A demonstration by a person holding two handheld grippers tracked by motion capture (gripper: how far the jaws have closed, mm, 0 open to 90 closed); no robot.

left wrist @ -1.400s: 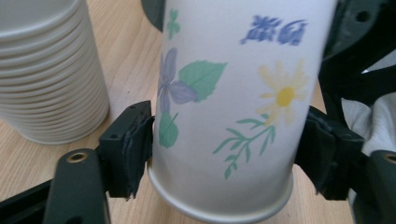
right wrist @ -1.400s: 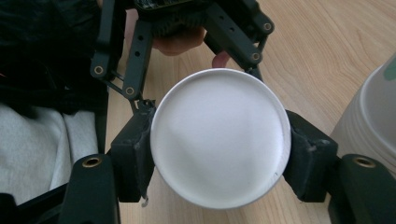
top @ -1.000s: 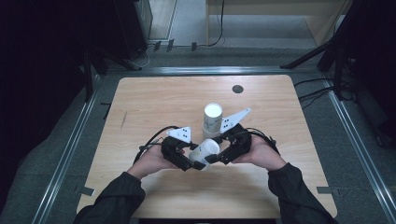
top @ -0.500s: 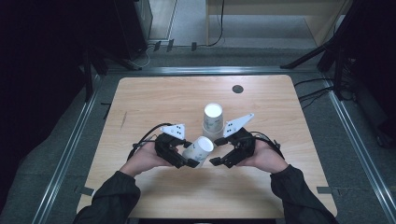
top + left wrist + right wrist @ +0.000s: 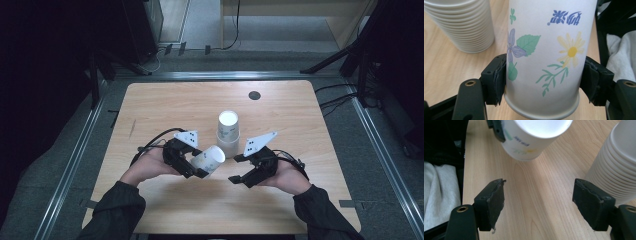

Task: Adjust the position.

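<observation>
While the stack serves as landmark:
Left gripper (image 5: 197, 167): fingers (image 5: 495, 80) clamped on the paper cup (image 5: 208, 160), tilted on its side just left-front of the cup stack (image 5: 228, 131).
Right gripper (image 5: 240, 170): fingers (image 5: 495, 201) wide, empty, right-front of the stack; jaws just narrowed slightly.
Progress: one cup separated; placing remains.
Change: held cup drawn nearer the person.

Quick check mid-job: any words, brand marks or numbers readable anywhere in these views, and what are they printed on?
Blue print, a few characters, upside down on the flowered paper cup in the left claw: too stylised to read surely.
Small blue print on that cup in the right gripper view: blurred.
Markings on the cup stack: too small to read.
Dots on the grey plates: no text.
</observation>
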